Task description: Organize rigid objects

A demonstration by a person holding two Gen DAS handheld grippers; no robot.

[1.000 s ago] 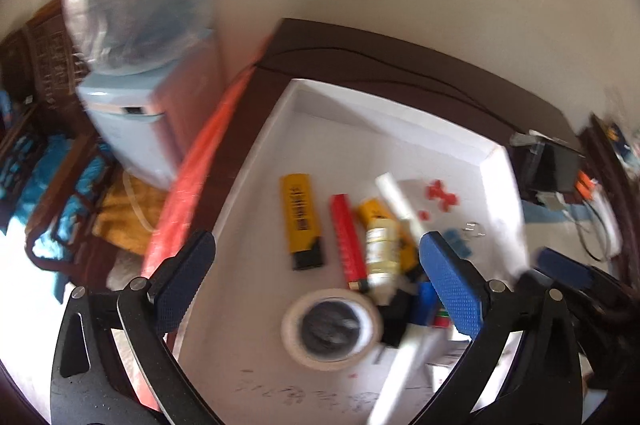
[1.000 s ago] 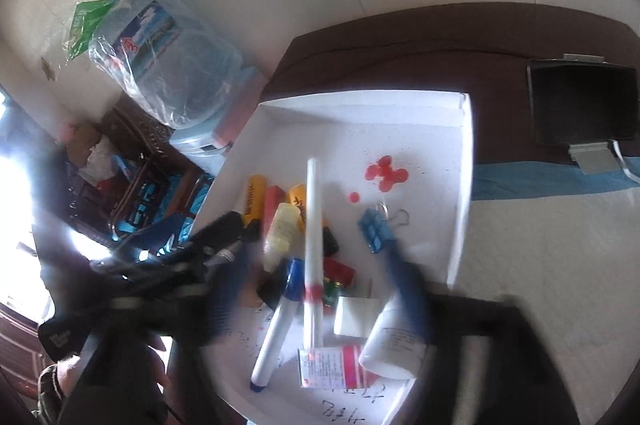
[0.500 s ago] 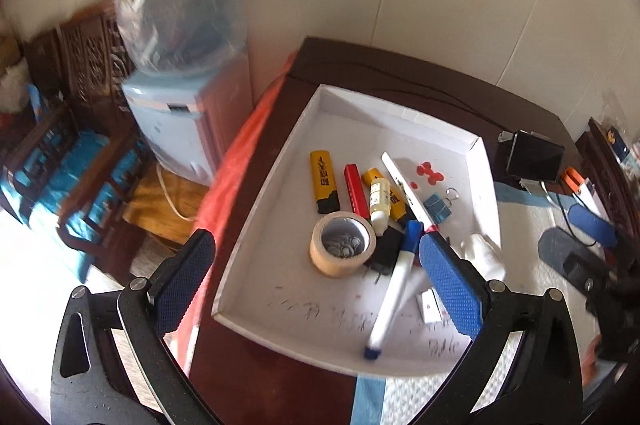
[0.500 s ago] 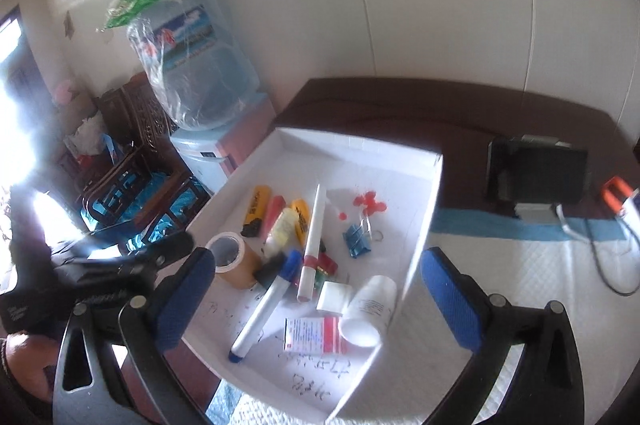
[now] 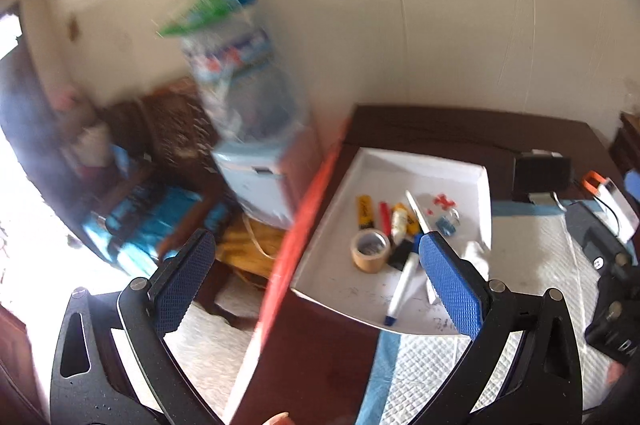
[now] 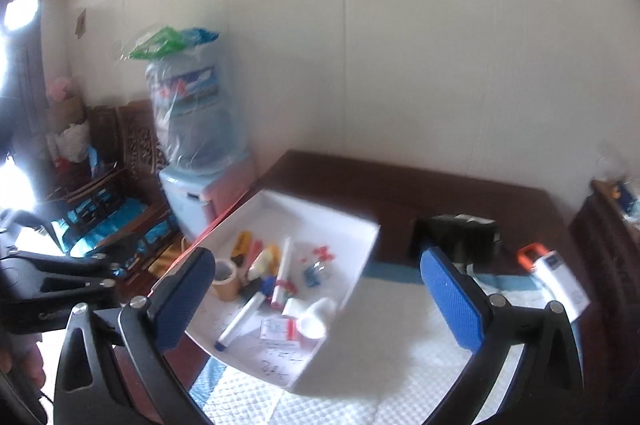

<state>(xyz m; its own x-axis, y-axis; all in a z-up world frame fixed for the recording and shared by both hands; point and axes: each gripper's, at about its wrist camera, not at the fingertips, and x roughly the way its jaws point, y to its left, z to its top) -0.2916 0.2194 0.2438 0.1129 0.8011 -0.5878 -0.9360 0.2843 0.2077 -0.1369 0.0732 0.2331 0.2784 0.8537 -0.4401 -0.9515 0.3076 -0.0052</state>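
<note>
1. Both grippers have pulled up and back from the tray compared with a second ago. Back then they were right down over the clutter; now the whole tray sits small and far in both views, with plenty of wall above it.

2. The left gripper is wide open with nothing between its pads, same as in the earlier frames. The right gripper has just opened the last bit to full spread and is empty too.

3. Everything rigid sits in the tray: tape roll near the left, marker at the near edge pointing away, yellow lighter and red stick side by side further in, red pins and a blue clip toward the far right.

4. From the right view there's also a white bottle lying on its side and a little red-and-white box at the near right corner.

5. My read: nobody's carrying anything, so this looks like either a wrap-up or a reset between picks. The pile is grouped in the tray but loosely, so I can't say it's finished.

6. The phone and the cable stuff on the right sit outside the tray, well apart from it.
</note>
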